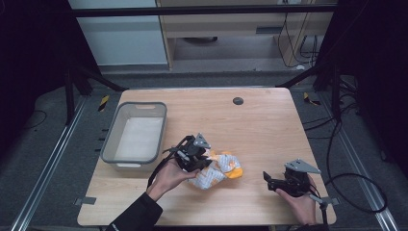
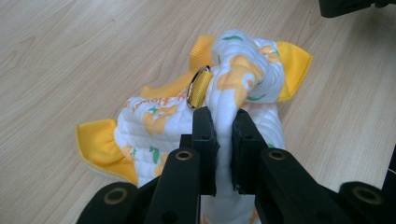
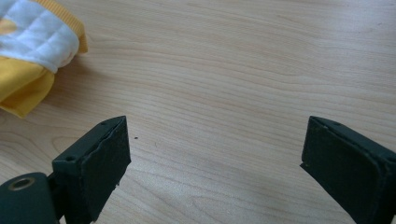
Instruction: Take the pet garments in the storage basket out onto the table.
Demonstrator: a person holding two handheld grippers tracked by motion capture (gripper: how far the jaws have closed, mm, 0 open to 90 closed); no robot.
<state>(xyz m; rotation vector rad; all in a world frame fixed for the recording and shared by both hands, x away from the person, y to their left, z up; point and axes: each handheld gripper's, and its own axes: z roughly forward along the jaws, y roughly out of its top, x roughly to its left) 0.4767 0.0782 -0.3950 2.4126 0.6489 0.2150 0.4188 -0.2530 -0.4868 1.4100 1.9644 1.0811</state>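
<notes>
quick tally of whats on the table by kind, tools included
quilted white and yellow cloth, pinched by the left tool: 1
grey bin: 1
hand-held tools, left tool and right tool with jaws apart: 2
small dark round cap in the tabletop: 1
total: 5

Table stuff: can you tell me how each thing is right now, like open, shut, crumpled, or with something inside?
Left gripper: shut on a fold of the cloth.
Right gripper: open, nothing between its jaws, apart from the cloth.
Cloth: white and yellow, crumpled in a heap on the table, pinched at the top.
Grey bin: upright, open on top, nothing visible inside.
Table: wooden, bare between the cloth and right gripper.
</notes>
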